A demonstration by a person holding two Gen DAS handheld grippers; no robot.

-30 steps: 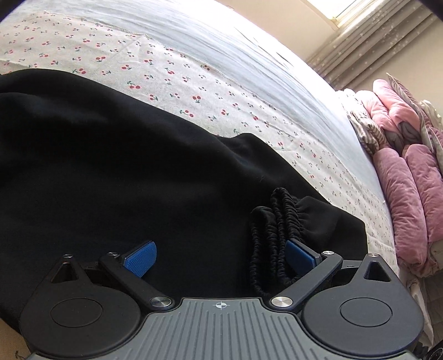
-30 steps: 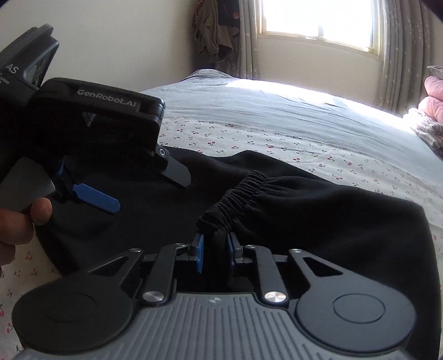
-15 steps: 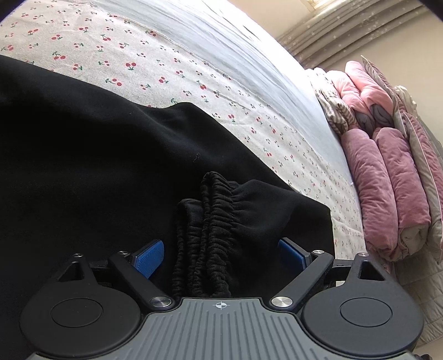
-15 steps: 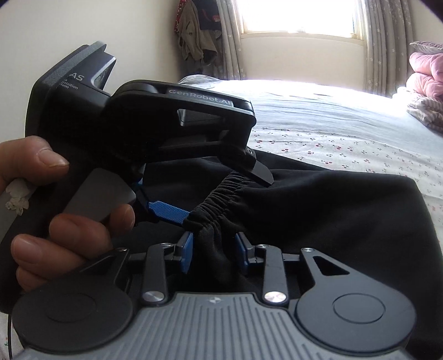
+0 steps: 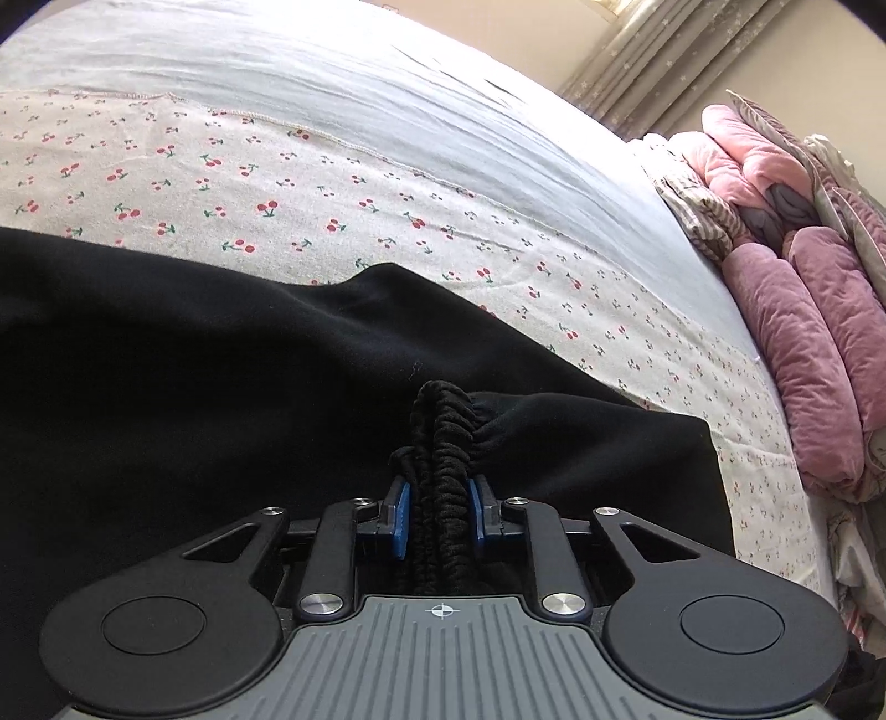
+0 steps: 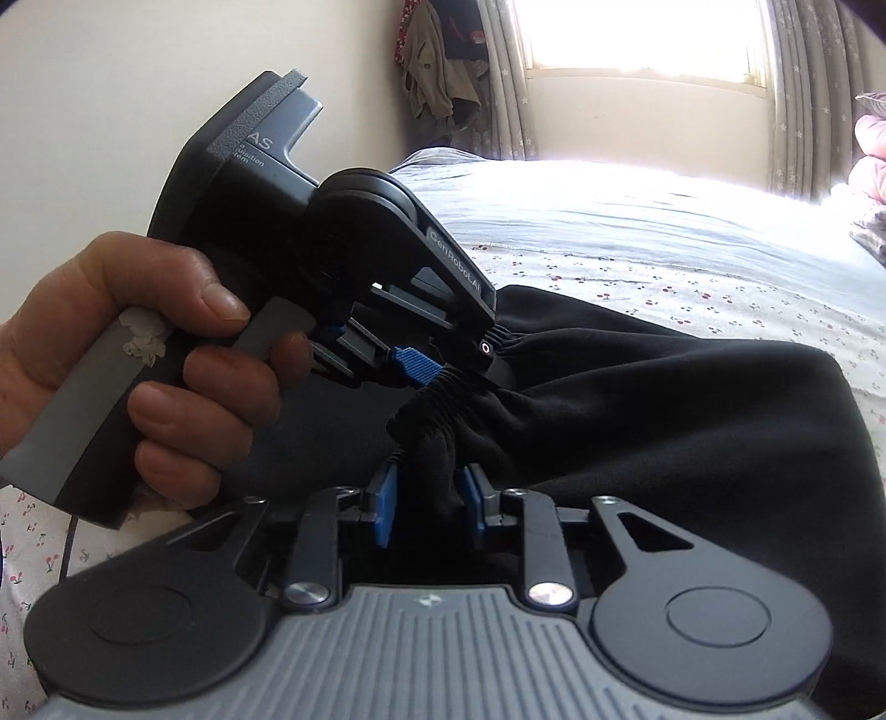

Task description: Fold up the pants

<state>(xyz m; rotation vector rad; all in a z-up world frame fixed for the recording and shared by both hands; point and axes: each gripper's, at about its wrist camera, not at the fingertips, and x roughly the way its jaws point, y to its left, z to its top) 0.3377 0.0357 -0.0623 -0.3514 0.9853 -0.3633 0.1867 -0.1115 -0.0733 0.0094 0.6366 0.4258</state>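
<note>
While the left gripper (image 5: 437,518) is clamping the gathered cuff (image 5: 443,437), the right gripper (image 6: 426,507) is pinching it alongside, the pants (image 6: 664,399) stretching away rightward.

Strong daylight came through the window (image 6: 642,41), which was blown out to white, and glare washed over the far bedsheet (image 5: 310,72). The black pants (image 5: 194,360) showed almost no detail. Fisheye distortion curved the edges and darkened the corners.
</note>
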